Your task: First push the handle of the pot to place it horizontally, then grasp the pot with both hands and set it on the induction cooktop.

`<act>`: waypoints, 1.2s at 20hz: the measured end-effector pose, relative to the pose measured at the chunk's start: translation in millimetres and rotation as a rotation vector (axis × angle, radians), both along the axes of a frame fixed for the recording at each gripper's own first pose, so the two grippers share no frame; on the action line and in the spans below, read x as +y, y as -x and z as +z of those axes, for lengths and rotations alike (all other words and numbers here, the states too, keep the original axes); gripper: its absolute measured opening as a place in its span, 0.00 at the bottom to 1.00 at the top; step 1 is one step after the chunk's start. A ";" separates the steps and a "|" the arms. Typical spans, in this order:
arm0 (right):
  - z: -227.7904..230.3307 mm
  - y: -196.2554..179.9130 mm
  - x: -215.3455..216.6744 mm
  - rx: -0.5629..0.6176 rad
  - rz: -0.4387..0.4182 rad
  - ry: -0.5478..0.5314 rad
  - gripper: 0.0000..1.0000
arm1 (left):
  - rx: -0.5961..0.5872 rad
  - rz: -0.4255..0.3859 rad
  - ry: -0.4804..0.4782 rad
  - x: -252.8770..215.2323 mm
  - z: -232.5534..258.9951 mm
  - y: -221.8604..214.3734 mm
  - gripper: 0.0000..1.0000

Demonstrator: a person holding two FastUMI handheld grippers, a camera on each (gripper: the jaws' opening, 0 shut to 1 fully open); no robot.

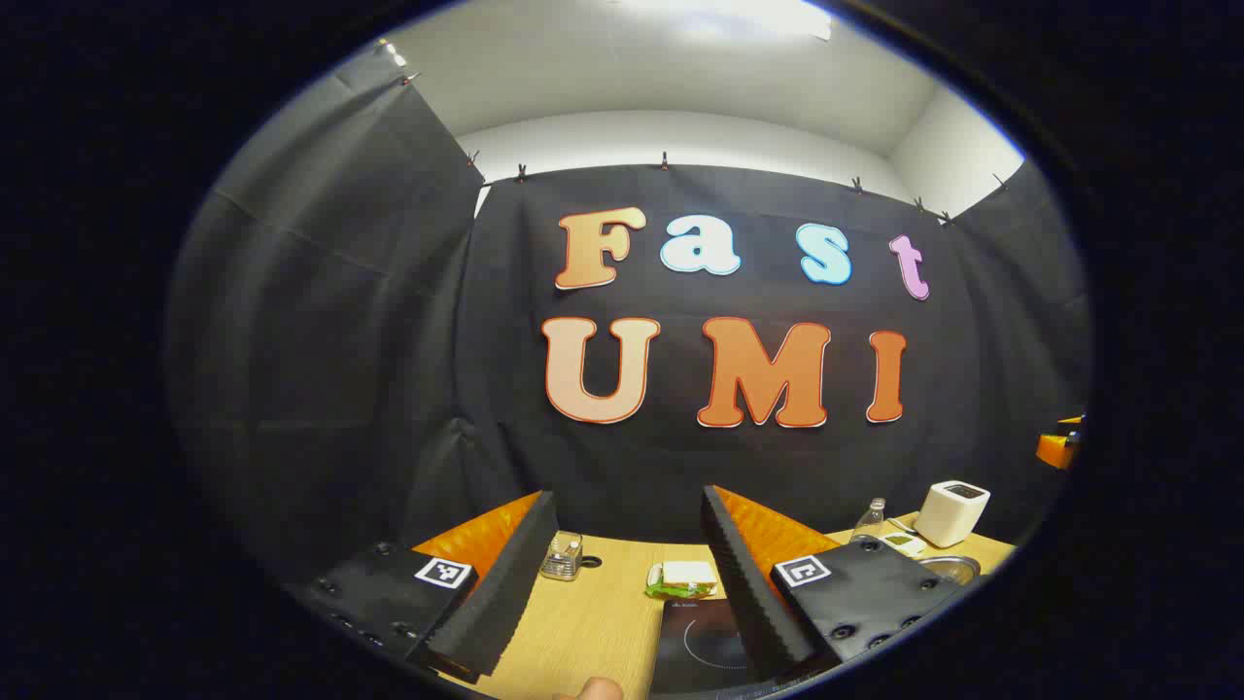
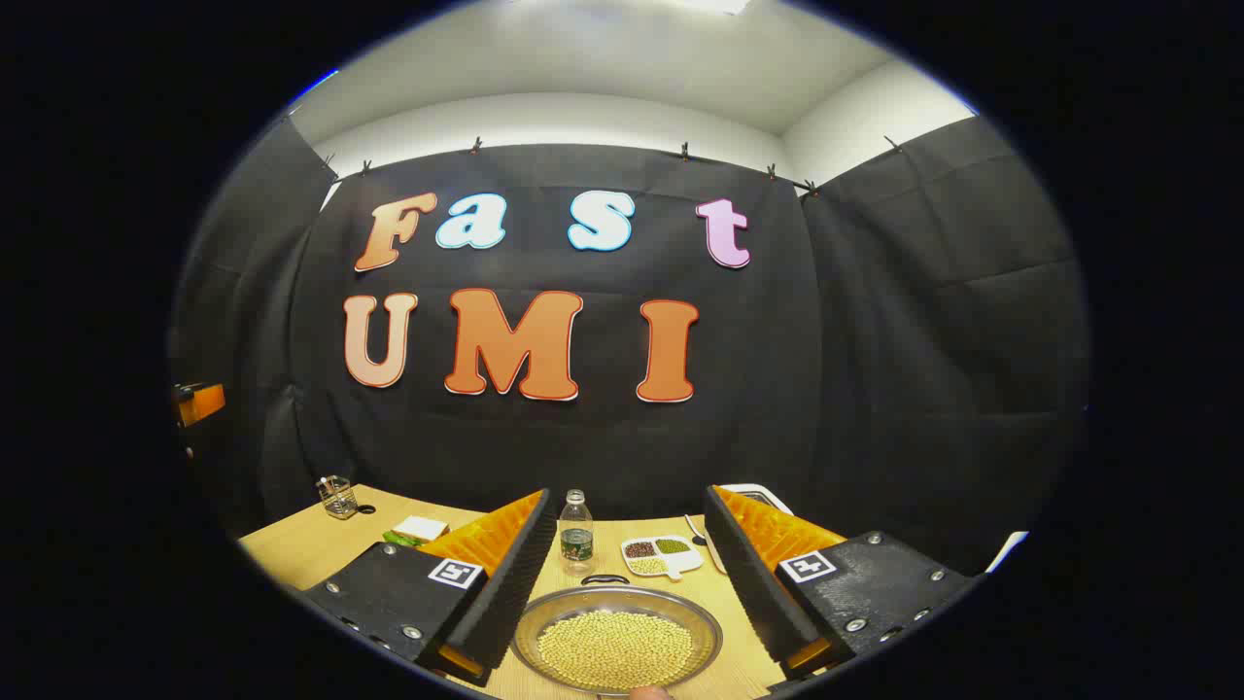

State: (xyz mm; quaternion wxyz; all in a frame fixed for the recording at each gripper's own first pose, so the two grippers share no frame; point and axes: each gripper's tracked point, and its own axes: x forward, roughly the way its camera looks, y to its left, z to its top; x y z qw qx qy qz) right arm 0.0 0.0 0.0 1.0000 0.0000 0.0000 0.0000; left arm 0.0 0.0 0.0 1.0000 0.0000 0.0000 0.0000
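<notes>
Silver pot (image 2: 616, 637) of yellow beans (image 2: 615, 649); black cooktop (image 1: 698, 642), white ring.

Black cloth (image 2: 923, 321) hangs as the booth's wall on 3 sides, clipped along its top edge and creased in loose folds. Above it runs a plain white wall (image 2: 544, 117) and a white ceiling (image 1: 680, 68), where a bright ceiling light (image 1: 739, 15) glares near the top of the left gripper view. Below the cloth stands a desk (image 1: 593, 622) with a light wooden top, pushed close against the back cloth.
</notes>
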 end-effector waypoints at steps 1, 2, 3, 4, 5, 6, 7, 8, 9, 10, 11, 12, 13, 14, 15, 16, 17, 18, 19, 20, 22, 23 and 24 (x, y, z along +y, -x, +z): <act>-1.2 -0.2 -3.2 0.002 -0.004 -0.004 0.95 | -0.008 -0.001 -0.004 -0.3 2.5 1.0 0.99; -1.3 0.2 -6.9 0.001 -0.010 -0.009 0.95 | -0.013 0.000 -0.007 -0.3 5.7 2.4 0.98; -0.8 0.1 -9.7 0.001 -0.016 -0.012 0.95 | -0.017 0.003 -0.009 -1.8 8.4 6.9 0.97; -0.8 0.6 -12.6 0.001 -0.021 -0.016 0.95 | -0.021 0.004 -0.011 -4.1 9.4 10.7 0.98; -0.3 2.3 -14.3 -0.002 -0.023 -0.018 0.95 | -0.024 0.005 -0.012 -6.4 10.9 13.4 0.97; 0.0 4.1 -15.5 -0.005 -0.023 -0.020 0.95 | -0.027 0.005 -0.014 -7.5 12.0 15.4 0.97; 0.8 4.6 -15.9 -0.008 -0.022 -0.022 0.95 | -0.030 0.005 -0.015 -7.0 13.8 17.1 0.96; 1.9 5.2 -14.9 -0.011 -0.020 -0.024 0.95 | -0.031 0.006 -0.015 -6.4 14.8 19.3 0.97; 2.5 6.5 -13.5 -0.012 -0.014 -0.027 0.95 | -0.031 0.003 -0.013 -5.4 16.2 22.6 0.97; 3.1 7.8 -11.7 -0.014 -0.009 -0.030 0.95 | -0.029 -0.001 -0.007 -5.7 17.0 25.3 0.97; 3.0 8.9 -9.8 -0.014 -0.002 -0.030 0.95 | -0.026 -0.005 0.001 -6.0 16.8 27.1 0.97; 2.8 9.9 -8.5 -0.015 0.003 -0.028 0.95 | -0.026 -0.006 0.006 -4.9 17.5 28.3 0.99; 2.3 10.2 -8.1 -0.013 0.005 -0.025 0.95 | -0.028 -0.001 0.003 -2.0 18.8 29.6 0.98; 1.2 10.3 -6.9 -0.012 0.006 -0.024 0.95 | -0.030 0.007 -0.003 1.2 19.9 29.3 0.97; 0.5 11.3 -5.4 -0.010 0.009 -0.024 0.95 | -0.034 0.013 -0.008 2.9 21.5 30.9 0.98; -0.5 12.1 -4.9 -0.006 0.012 -0.023 0.95 | -0.038 0.016 -0.011 4.0 23.1 31.7 0.98; -1.8 12.7 -3.7 -0.002 0.014 -0.022 0.95 | -0.041 0.018 -0.014 4.2 24.1 32.9 0.98; -3.2 13.4 -2.9 0.003 0.017 -0.020 0.95 | -0.043 0.017 -0.014 4.1 24.7 33.9 0.97; -5.5 13.0 -2.2 0.005 0.020 -0.019 0.95 | -0.046 0.013 -0.014 2.7 25.2 34.7 0.97; -6.9 13.7 -1.0 0.008 0.025 -0.019 0.95 | -0.048 0.013 -0.015 3.2 26.1 35.5 0.97; -10.4 15.7 3.6 0.013 0.045 -0.023 0.95 | -0.053 0.023 -0.017 6.6 28.3 37.3 0.98; -13.0 17.0 5.9 0.019 0.058 -0.027 0.97 | -0.055 0.027 -0.018 8.3 28.7 38.3 0.98; -14.3 17.6 8.4 0.023 0.070 -0.027 0.90 | -0.057 0.028 -0.018 8.6 29.3 39.0 0.98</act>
